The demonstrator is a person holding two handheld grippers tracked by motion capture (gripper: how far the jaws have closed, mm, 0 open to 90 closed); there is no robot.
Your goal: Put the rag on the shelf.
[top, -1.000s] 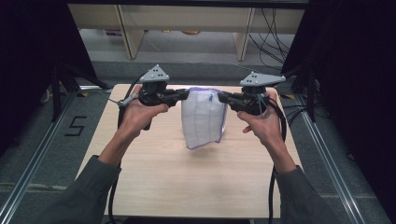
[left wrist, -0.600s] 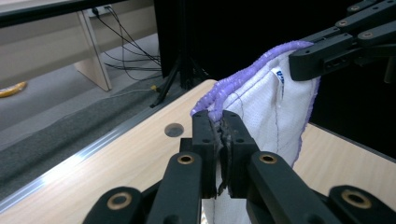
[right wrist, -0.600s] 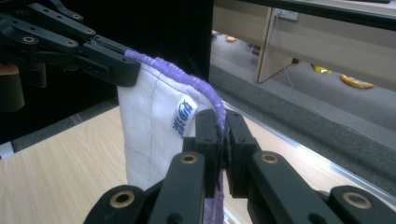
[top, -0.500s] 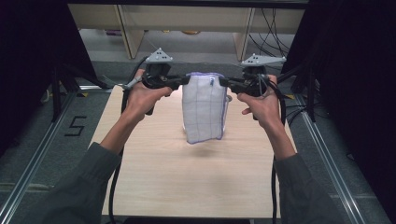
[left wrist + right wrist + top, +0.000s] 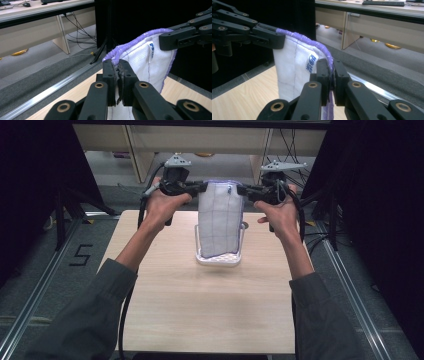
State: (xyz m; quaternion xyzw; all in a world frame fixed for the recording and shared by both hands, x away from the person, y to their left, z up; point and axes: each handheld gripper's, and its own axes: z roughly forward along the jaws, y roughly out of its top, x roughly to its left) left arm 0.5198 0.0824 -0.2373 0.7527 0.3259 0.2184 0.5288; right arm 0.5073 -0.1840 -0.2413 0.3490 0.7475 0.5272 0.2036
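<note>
Pinching white cloth [image 5: 220, 222], both grippers closed

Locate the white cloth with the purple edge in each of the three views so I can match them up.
High view: the white cloth hangs at upper centre, stretched between both grippers above a white tray.
Left gripper view: centre to right, its purple edge pinched in the near jaws.
Right gripper view: left of centre, edge pinched in the near jaws.
Shared landmark: the blue label near the cloth's top edge.
</note>
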